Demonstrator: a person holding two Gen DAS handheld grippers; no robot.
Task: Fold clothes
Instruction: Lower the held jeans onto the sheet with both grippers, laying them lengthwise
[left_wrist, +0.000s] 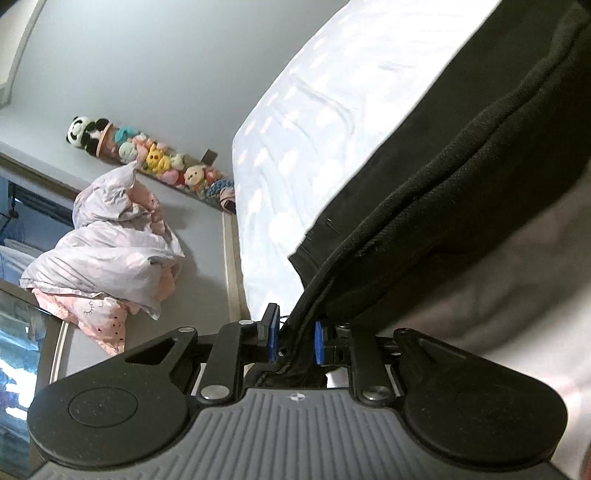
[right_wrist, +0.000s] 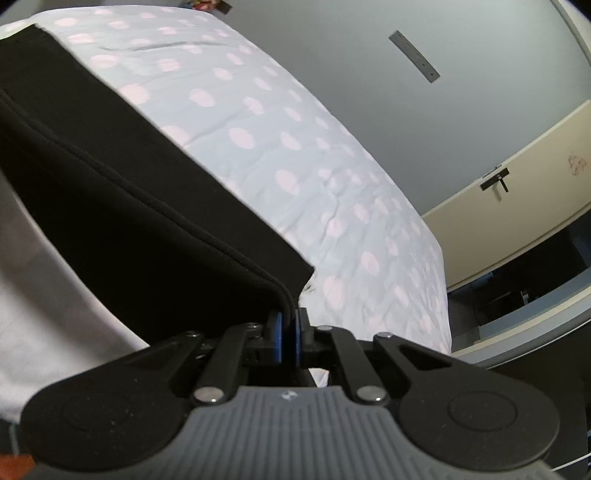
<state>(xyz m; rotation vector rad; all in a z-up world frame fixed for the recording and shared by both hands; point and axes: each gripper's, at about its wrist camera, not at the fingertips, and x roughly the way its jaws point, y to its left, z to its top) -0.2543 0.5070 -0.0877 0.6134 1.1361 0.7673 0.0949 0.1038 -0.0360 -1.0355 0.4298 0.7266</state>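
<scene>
Both grippers were pinched nearly closed on the garment's (right_wrist: 129, 177) seamed edge: left gripper (left_wrist: 295, 341) with fabric bunched between its pads, right gripper (right_wrist: 288, 341) on a corner. The black cloth hung taut over the bed (right_wrist: 277, 140). I'd keep tension even and lower both ends together so the fold lands square.

A bed (right_wrist: 280, 155) with pale blue, pink-spotted sheet; a black garment (right_wrist: 122, 177) lies on it
</scene>
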